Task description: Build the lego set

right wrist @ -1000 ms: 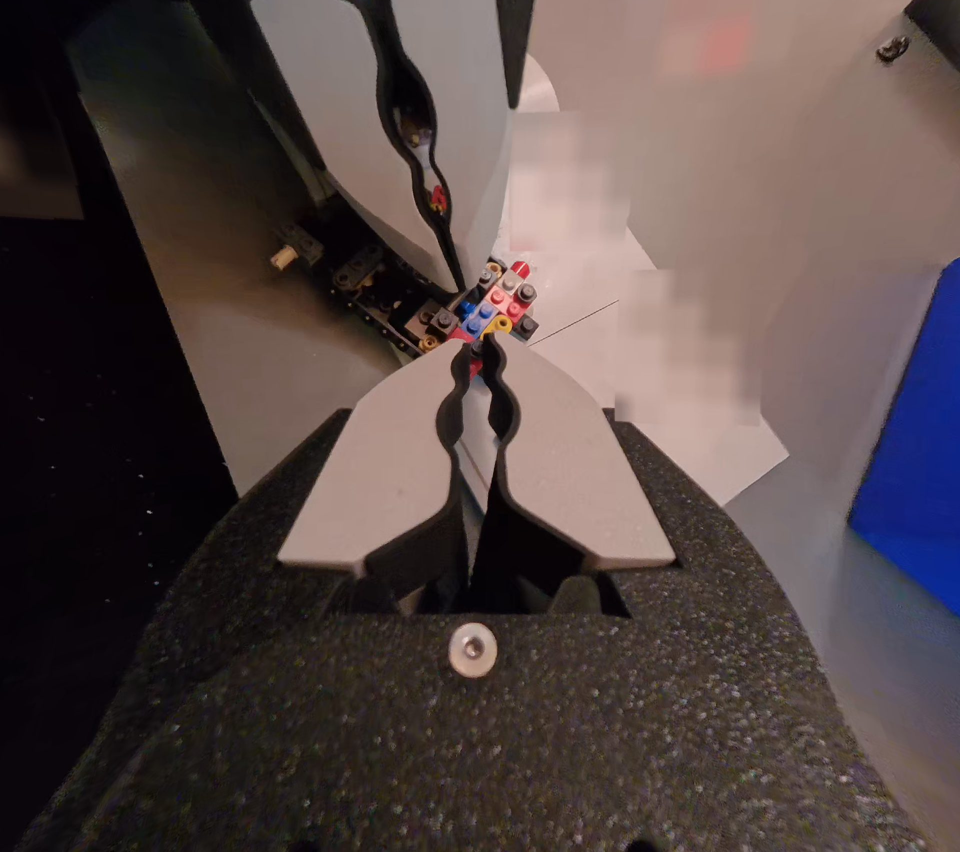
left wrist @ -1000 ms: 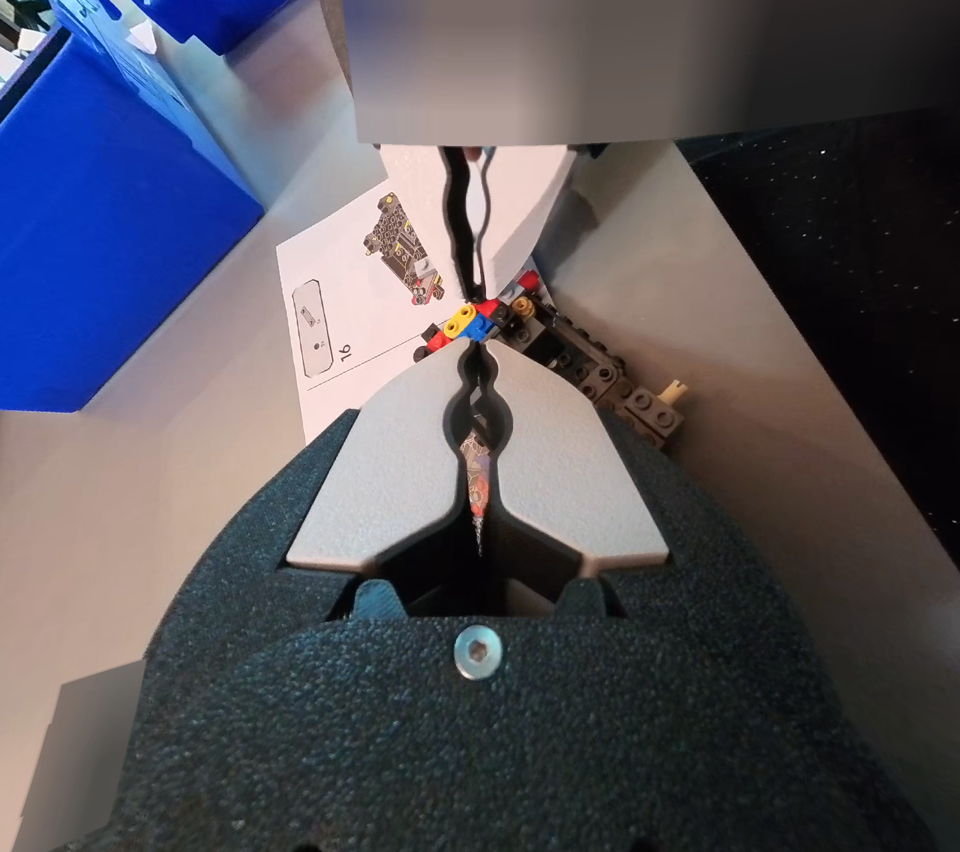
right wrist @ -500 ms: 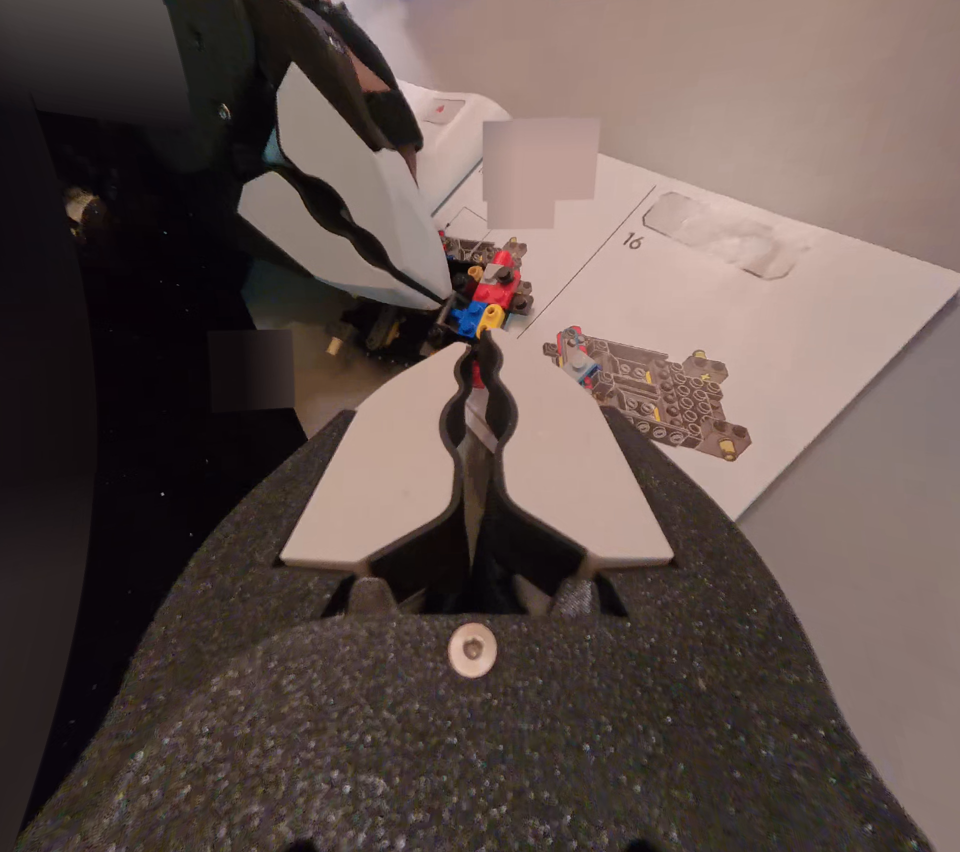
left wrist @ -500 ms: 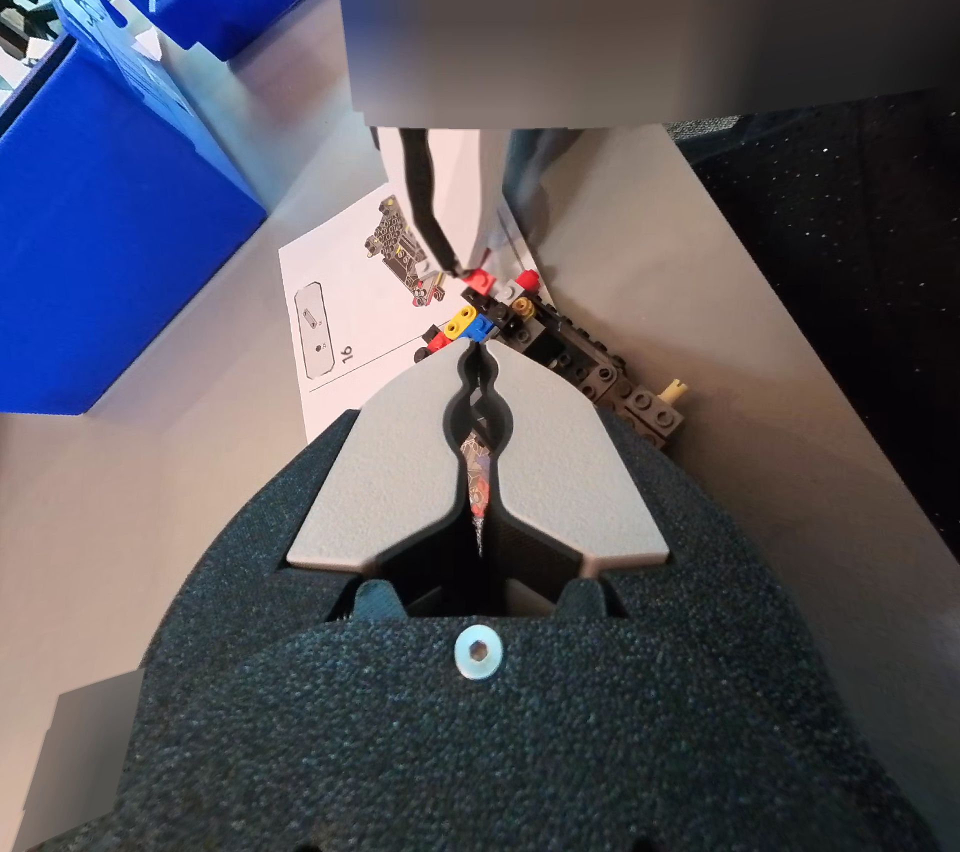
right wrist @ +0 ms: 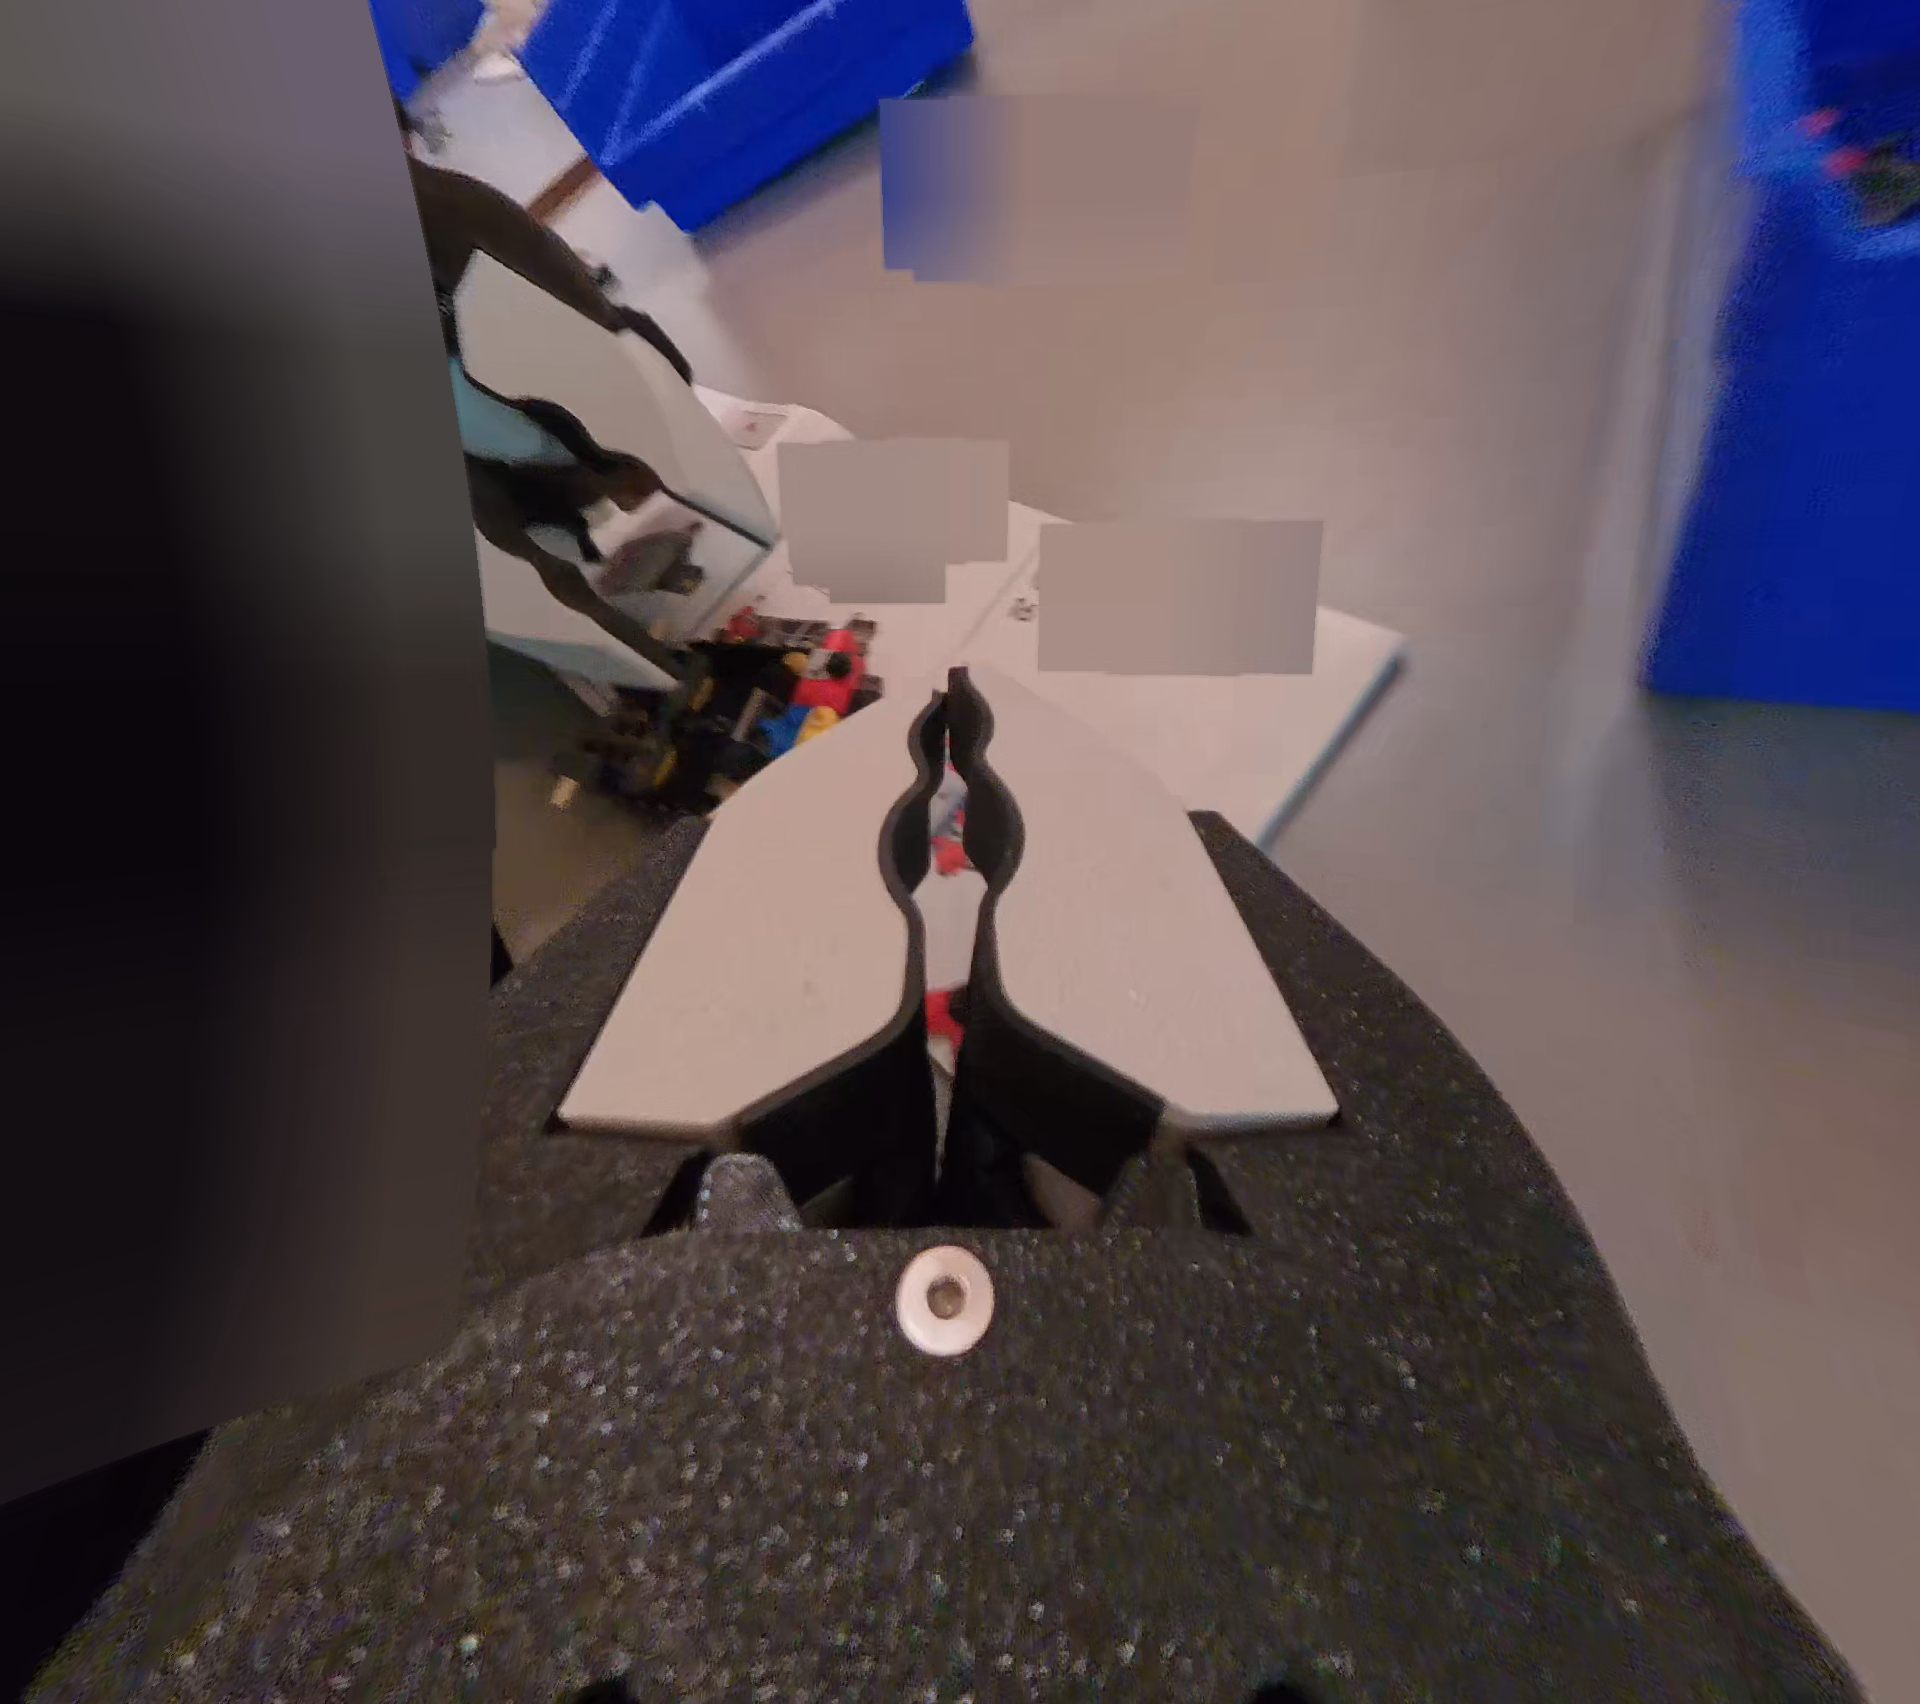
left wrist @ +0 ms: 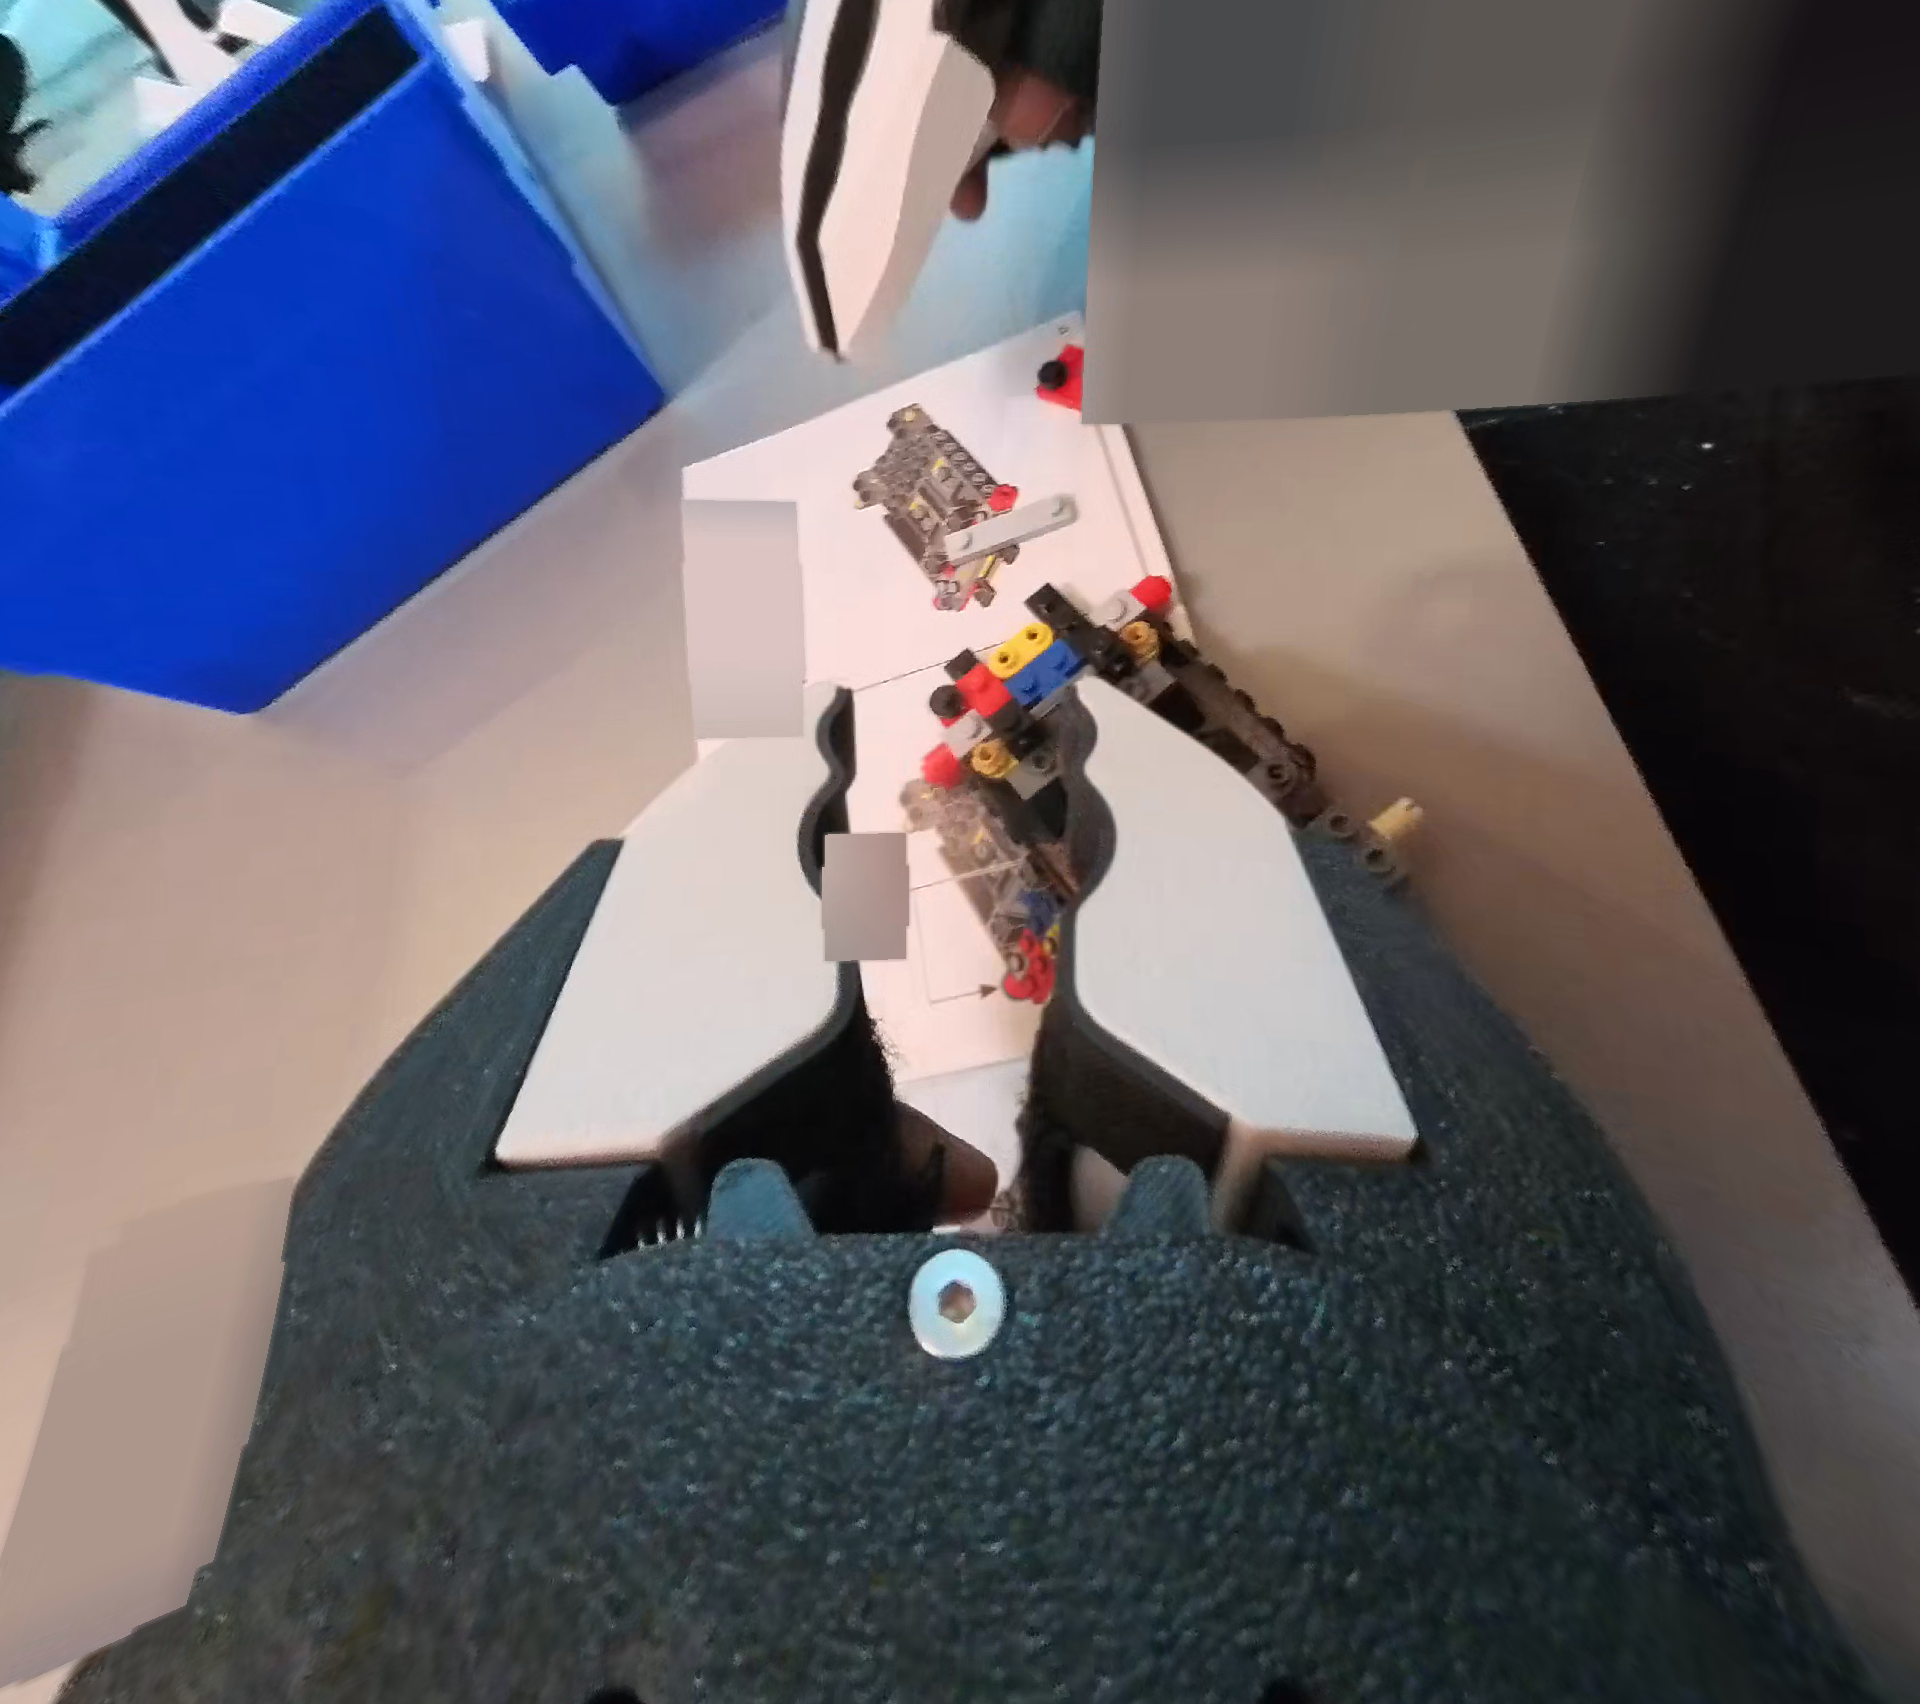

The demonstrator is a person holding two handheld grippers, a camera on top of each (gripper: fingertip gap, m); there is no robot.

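The lego model [left wrist: 1023, 680], a dark grey chassis with red, yellow and blue bricks on top, lies on the grey table, partly on the white instruction sheet [left wrist: 831, 615]. My left gripper [left wrist: 966, 704] is open, with its tips on either side of the model's coloured end. Its right finger [left wrist: 1174, 844] hides part of the chassis. My right gripper [right wrist: 954, 688] is shut and empty. It is raised clear of the model [right wrist: 800, 704] and also shows high up in the left wrist view [left wrist: 873, 127]. The left gripper [right wrist: 727, 605] also shows in the right wrist view.
Blue bins stand at the back left [left wrist: 270, 428] and on the far side of the table [right wrist: 758, 2], with another at the right [right wrist: 1808, 407]. A small red piece [left wrist: 1060, 381] lies on the sheet. The table's edge [left wrist: 1621, 719] runs along the right. The left gripper's tips are roughly 8 centimeters from the right gripper's.
My left gripper has opened and let go of the model. My right gripper has lifted up and away from the model and has closed fully.
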